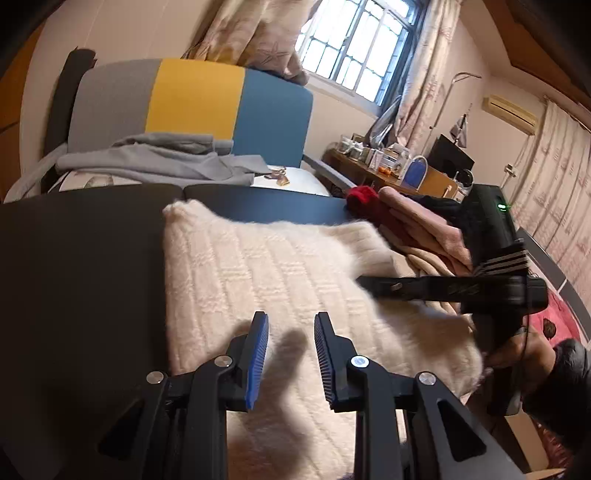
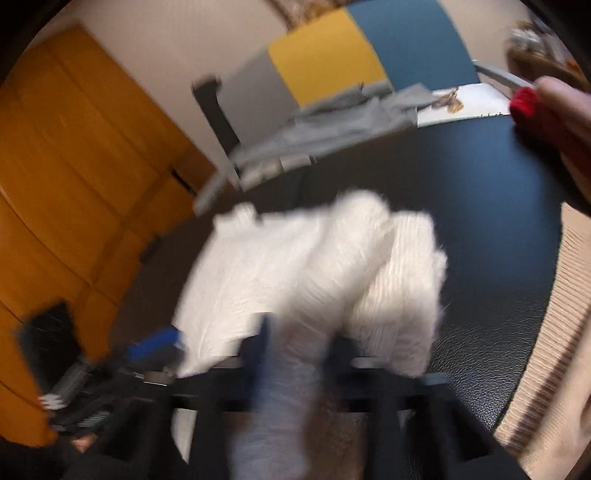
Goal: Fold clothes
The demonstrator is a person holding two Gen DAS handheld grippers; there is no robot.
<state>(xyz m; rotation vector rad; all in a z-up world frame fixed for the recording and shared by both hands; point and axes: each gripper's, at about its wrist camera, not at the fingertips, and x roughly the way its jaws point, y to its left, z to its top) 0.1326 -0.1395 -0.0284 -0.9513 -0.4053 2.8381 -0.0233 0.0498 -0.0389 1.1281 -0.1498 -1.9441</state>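
upper centre of the left wrist view: a barred window point(image 1: 358, 44) admitting daylight, flanked by patterned curtains point(image 1: 255, 33). below it, a headboard point(image 1: 192, 103) in grey, yellow and blue panels stands against a cream wall point(image 1: 122, 33). centre left: a black table top point(image 1: 74, 258), leather-grained in the right wrist view. right of centre: a wooden desk point(image 1: 424, 177) crowded with jars and small items, a dark monitor point(image 1: 452, 155) beside it. upper right: an air conditioner point(image 1: 509, 110) mounted high, with a long pale curtain point(image 1: 554, 177) below. left side of the right wrist view: an orange wooden wardrobe point(image 2: 74, 166), blurred.
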